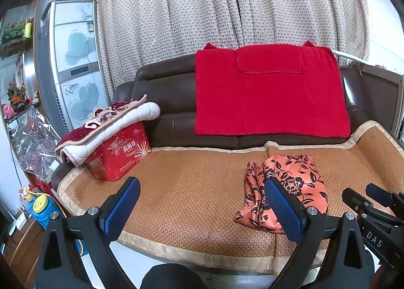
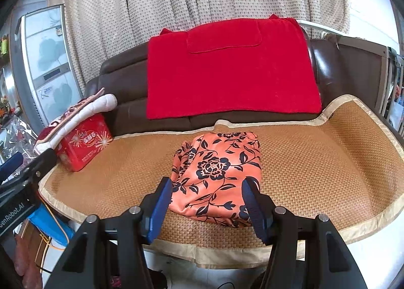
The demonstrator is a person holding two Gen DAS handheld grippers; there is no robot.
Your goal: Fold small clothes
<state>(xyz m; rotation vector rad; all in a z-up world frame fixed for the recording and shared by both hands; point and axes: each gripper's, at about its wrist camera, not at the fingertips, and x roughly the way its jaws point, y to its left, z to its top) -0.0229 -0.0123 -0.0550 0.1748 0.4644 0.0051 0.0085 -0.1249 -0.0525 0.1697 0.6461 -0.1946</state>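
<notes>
Both the left gripper (image 1: 202, 203) and the right gripper (image 2: 207, 203) have matte black angular frames, ribbed blue pads (image 1: 285, 210) on their inner faces, and round silver screws (image 2: 134, 210) at the hinges. White "DAS" lettering marks one housing.

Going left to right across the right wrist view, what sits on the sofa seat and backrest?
Folded quilt on top of the red tin box → orange floral garment on the woven mat, red towel draped on the backrest behind it.
</notes>
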